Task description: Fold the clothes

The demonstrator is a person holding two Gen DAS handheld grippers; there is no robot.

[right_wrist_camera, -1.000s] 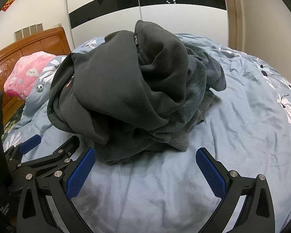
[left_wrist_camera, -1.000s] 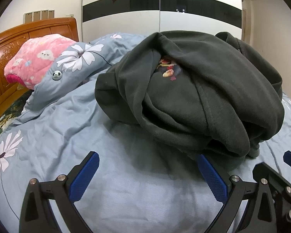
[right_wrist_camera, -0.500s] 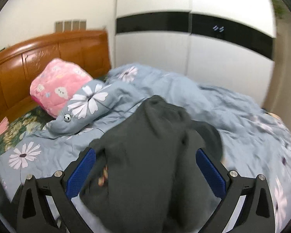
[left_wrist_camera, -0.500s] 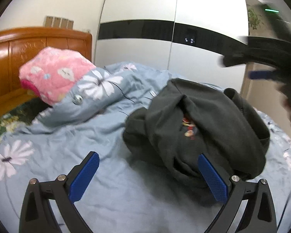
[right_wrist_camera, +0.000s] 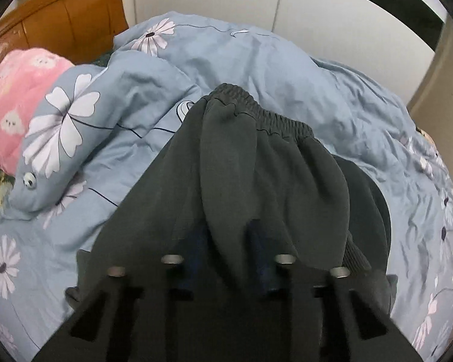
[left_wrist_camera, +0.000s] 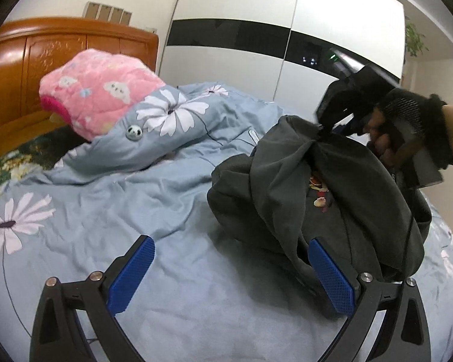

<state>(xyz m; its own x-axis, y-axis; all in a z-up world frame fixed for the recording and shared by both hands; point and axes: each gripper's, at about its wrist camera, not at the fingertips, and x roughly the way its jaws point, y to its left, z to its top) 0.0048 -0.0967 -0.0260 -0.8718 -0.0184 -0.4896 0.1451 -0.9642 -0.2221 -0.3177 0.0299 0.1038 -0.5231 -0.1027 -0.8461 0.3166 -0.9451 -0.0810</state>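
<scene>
A dark grey fleece garment (left_wrist_camera: 326,199) lies bunched on the blue floral bed, with a small cartoon print showing. My left gripper (left_wrist_camera: 229,274) is open and empty, low over the duvet, its right finger beside the garment's near edge. My right gripper (right_wrist_camera: 229,256) is shut on a fold of the dark grey garment (right_wrist_camera: 256,163) and holds it lifted, its elastic hem spread ahead. The right gripper and the gloved hand also show in the left wrist view (left_wrist_camera: 332,120), gripping the top of the pile.
A pink cloud-print blanket (left_wrist_camera: 102,90) sits inside a blue flowered cover (left_wrist_camera: 166,126) at the bed's head, against an orange wooden headboard (left_wrist_camera: 45,54). A white wardrobe (left_wrist_camera: 256,30) stands behind. Blue duvet (left_wrist_camera: 105,199) spreads to the left.
My right gripper has risen, come down on the top of the garment, closed on a fold and lifted it. My left gripper pulled back and stayed open.
</scene>
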